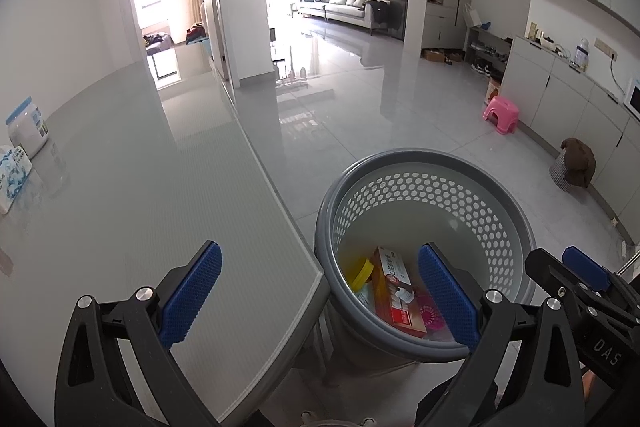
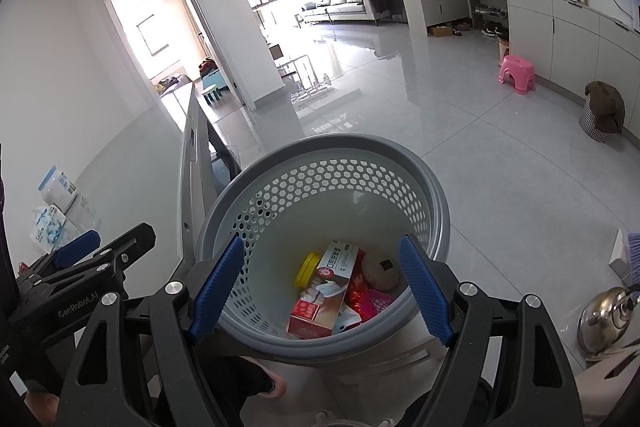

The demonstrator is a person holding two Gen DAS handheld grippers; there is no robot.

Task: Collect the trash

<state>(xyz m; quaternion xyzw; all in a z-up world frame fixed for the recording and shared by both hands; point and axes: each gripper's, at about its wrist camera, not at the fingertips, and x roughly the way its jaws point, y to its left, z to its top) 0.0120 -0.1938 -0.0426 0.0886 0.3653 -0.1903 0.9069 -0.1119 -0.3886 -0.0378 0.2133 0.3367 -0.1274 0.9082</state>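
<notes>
A home: sofa [image 1: 352,5], shoe rack [image 1: 488,53], pink stool [image 1: 502,115], glossy tiled floor [image 1: 360,115].

A grey table [image 1: 140,187] carries a white jar [image 1: 26,127] and tissue pack [image 1: 12,175] at its far-left edge.

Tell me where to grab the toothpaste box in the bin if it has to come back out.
Take the toothpaste box across its narrow width near the upper end, coming straight down through the basket's open mouth. It leans lengthwise on the other trash, top end highest and bare; the yellow lid crowds its left side. Both grippers are open and empty.
</notes>
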